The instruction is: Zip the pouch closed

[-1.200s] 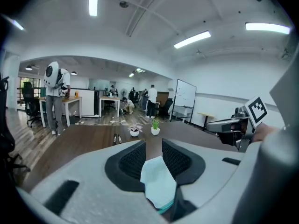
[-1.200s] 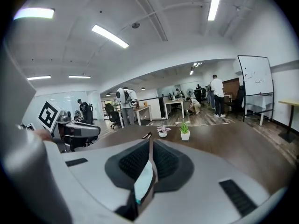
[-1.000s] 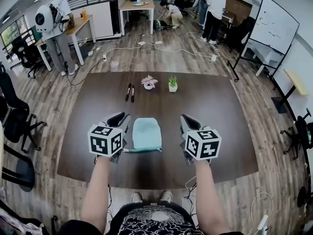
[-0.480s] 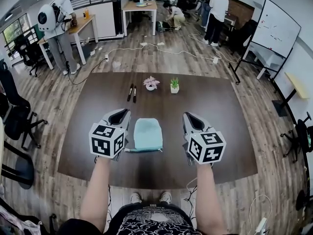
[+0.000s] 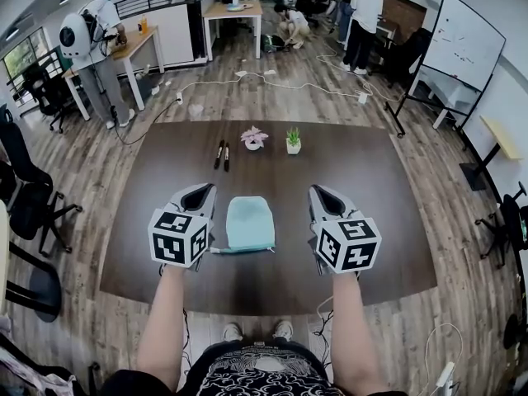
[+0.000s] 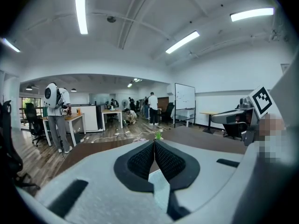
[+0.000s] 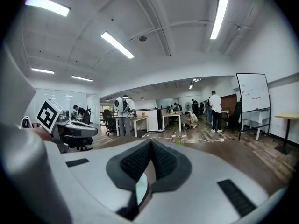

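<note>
Left gripper and right gripper both have jaws pressed together on nothing, while the pale teal fabric pouch lies flat between them on the dark brown table.

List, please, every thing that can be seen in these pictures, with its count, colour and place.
table: one, dark brown, in front of the person
pouch: one, light blue, on the table between the two grippers
markers: two, dark, side by side on the far part of the table
flowering plant: one, pink in a white pot, right of the markers
green plant: one, green in a white pot, right of the flowering plant
whiteboard: one, white, on the floor at the far right
left gripper: one, grey with black pads, left of the pouch, shut, empty
right gripper: one, same colours, right of the pouch, shut, empty
</note>
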`<state>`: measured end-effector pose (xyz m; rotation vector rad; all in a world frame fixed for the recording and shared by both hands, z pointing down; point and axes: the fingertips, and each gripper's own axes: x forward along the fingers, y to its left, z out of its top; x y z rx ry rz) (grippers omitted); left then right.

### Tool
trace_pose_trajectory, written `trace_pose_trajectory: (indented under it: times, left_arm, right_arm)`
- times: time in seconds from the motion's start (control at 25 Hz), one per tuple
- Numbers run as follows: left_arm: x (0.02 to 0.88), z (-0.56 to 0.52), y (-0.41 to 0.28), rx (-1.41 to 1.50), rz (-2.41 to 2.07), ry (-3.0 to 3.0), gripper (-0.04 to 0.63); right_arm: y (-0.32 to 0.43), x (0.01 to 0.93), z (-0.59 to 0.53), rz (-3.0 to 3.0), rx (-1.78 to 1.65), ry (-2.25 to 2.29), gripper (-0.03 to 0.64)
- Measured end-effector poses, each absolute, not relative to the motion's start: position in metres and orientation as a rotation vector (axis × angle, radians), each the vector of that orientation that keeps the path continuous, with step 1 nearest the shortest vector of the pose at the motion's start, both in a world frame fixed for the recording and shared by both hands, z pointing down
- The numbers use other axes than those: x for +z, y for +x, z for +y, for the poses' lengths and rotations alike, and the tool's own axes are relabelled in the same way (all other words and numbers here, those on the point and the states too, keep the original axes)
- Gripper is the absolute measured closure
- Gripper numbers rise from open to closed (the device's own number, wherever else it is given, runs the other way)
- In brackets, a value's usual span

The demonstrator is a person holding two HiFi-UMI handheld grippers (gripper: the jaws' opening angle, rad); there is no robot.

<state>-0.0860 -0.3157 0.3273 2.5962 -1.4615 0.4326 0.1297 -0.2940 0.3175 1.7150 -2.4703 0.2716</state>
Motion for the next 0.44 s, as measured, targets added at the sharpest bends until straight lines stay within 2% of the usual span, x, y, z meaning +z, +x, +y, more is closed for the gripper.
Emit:
trace_pose_trajectory:
  times: [0.44]
  left_arm:
    - [0.3229, -0.3129, -0.0834, 0.432, -1.456, 2.605, 0.583]
  right_arm:
    - [0.1333, 0.3160, -0.2925, -2.470, 0.274, 1.723, 0.619]
